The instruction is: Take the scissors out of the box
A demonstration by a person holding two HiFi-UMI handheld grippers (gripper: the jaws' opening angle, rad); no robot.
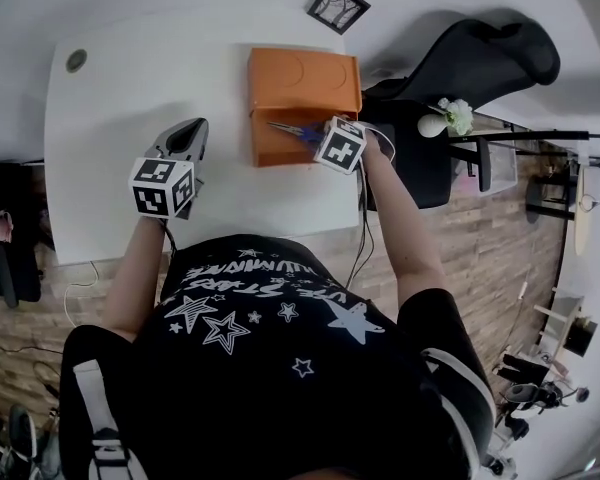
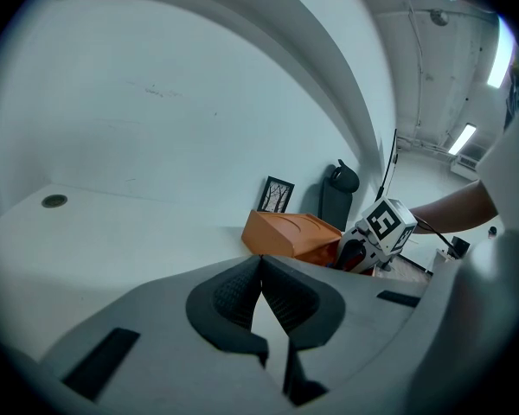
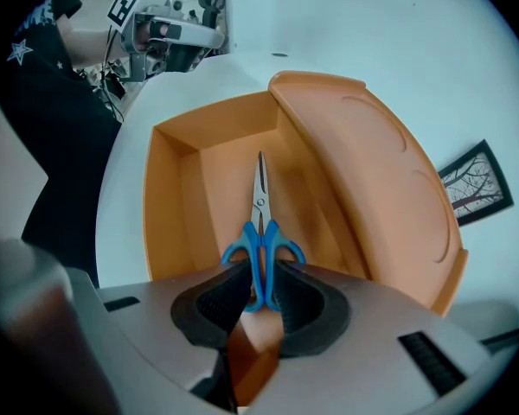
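Observation:
An orange box lies open on the white table, its lid swung up at the far side. Inside, blue-handled scissors lie flat on the box floor, blades pointing away from me. My right gripper reaches straight down into the box and its dark pads press on the blue handle loops from both sides. In the head view the scissors show just left of that gripper. My left gripper hovers over the table left of the box, jaws shut with nothing between them.
A framed picture leans at the table's back edge behind the box. A black chair and a white flower vase stand to the right. A round cable hole sits at the table's far left corner.

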